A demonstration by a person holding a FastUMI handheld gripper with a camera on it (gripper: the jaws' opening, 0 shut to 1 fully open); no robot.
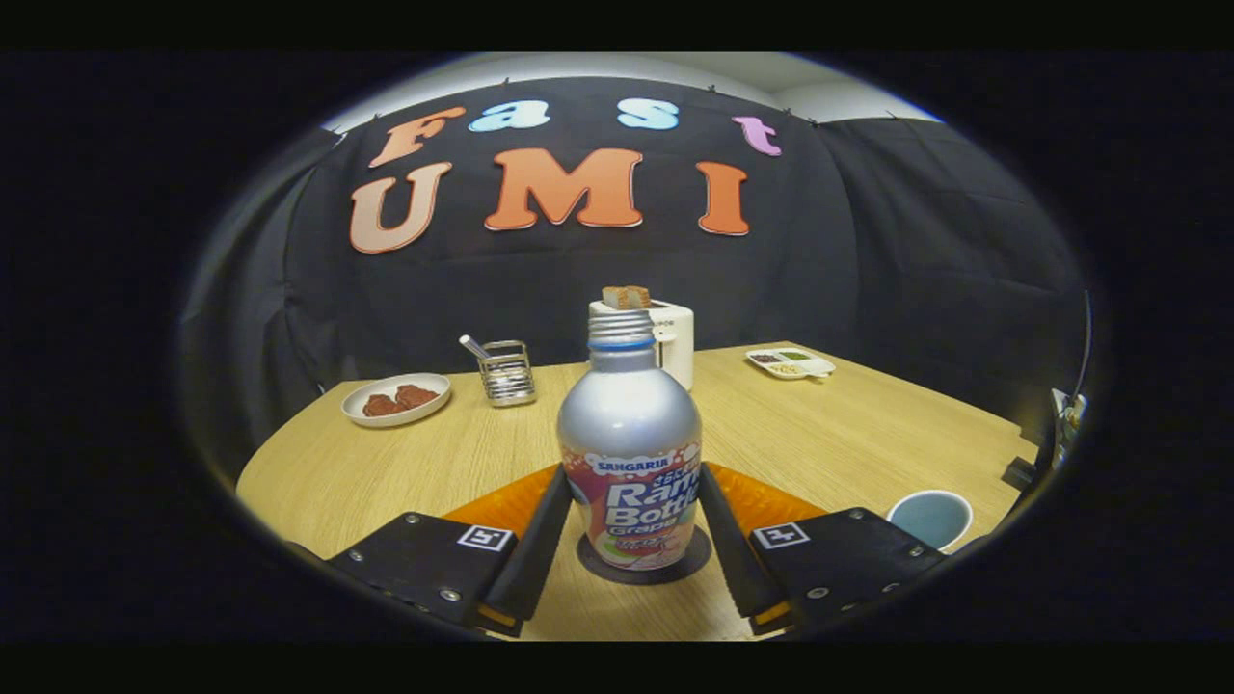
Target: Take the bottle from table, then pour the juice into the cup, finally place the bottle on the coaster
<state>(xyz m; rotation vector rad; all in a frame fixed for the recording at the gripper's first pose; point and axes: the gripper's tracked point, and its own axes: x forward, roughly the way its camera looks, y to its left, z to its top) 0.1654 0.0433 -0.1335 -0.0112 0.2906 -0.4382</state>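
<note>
Final step: Ramune bottle upright on coaster, my fingers flanking, apparently touching; grip unclear. Next: spread, back straight off. Cup at table's right edge.

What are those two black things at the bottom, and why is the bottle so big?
Those are tongs that a person holds. A camera rides on them and looks forward, so close things look big. The silver bottle stands upright on a dark round coaster, between the two fingers. They sit right at its sides; whether they squeeze it I cannot tell. On the wooden table are a blue cup, a plate of brown food, a wire holder, a white toaster and a snack tray.
</note>
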